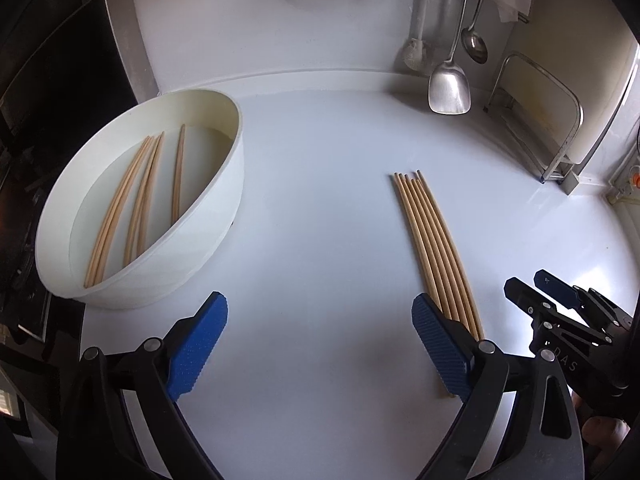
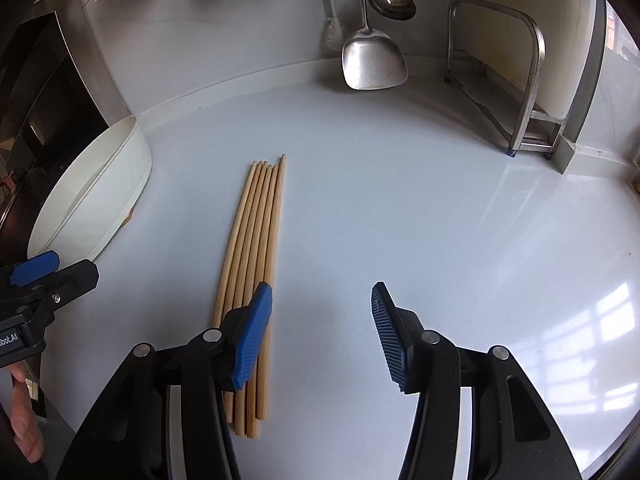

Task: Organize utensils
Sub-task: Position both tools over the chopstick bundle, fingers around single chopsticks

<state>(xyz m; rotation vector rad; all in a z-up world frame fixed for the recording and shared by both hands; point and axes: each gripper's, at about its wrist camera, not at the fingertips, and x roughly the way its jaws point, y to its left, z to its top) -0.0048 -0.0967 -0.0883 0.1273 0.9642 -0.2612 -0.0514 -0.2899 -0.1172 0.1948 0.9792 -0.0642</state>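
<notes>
Several wooden chopsticks (image 1: 432, 248) (image 2: 256, 240) lie side by side in a neat row on the white counter. More chopsticks (image 1: 140, 200) lie loose inside a white round bowl (image 1: 192, 248) (image 2: 100, 192) at the left. My left gripper (image 1: 320, 304) hangs open over bare counter between the bowl and the row, with its right finger over the row's near end. My right gripper (image 2: 320, 292) is open too, just right of the row, its left finger above the near ends. Nothing sits between either pair of fingers.
A steel spatula (image 1: 448, 88) (image 2: 374, 60) and a ladle (image 1: 474, 44) (image 2: 392, 0) hang at the back wall. A steel rack (image 1: 552, 128) (image 2: 520, 80) stands at the back right. A dark stove area borders the counter's left edge.
</notes>
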